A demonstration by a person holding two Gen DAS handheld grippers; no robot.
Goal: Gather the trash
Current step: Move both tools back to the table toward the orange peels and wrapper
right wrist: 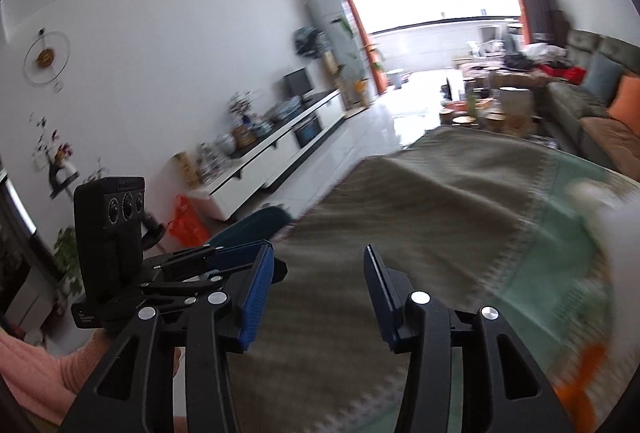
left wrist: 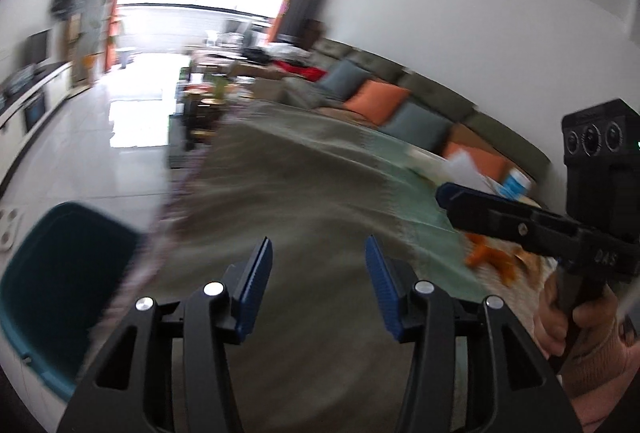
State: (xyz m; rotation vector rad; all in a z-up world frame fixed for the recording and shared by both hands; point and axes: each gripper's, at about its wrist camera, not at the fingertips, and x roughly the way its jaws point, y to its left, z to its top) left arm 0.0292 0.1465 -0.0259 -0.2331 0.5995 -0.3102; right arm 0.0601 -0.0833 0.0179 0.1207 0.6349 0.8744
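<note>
My left gripper [left wrist: 317, 249] hangs open over a table under a grey-green cloth [left wrist: 304, 169], with nothing between its blue pads. My right gripper [right wrist: 318, 253] is open too, over the same cloth [right wrist: 420, 193], and holds nothing. Orange peel [left wrist: 488, 257], a crumpled white paper [left wrist: 464, 165] and a blue-and-white packet [left wrist: 516, 185] lie on the cloth at the right, beyond the right gripper's body [left wrist: 520, 225]. The right wrist view shows orange peel [right wrist: 580, 381] and a blurred white thing [right wrist: 600, 209]. A teal bin [left wrist: 60, 273] stands by the table's left edge.
A sofa with orange and grey cushions [left wrist: 380, 97] runs along the right wall. A low white cabinet [right wrist: 280, 153] lines the opposite wall, with an orange bag [right wrist: 186, 221] on the floor beside it. Small tables [right wrist: 480, 109] stand beyond the cloth. A hand [left wrist: 576, 329] holds the right gripper.
</note>
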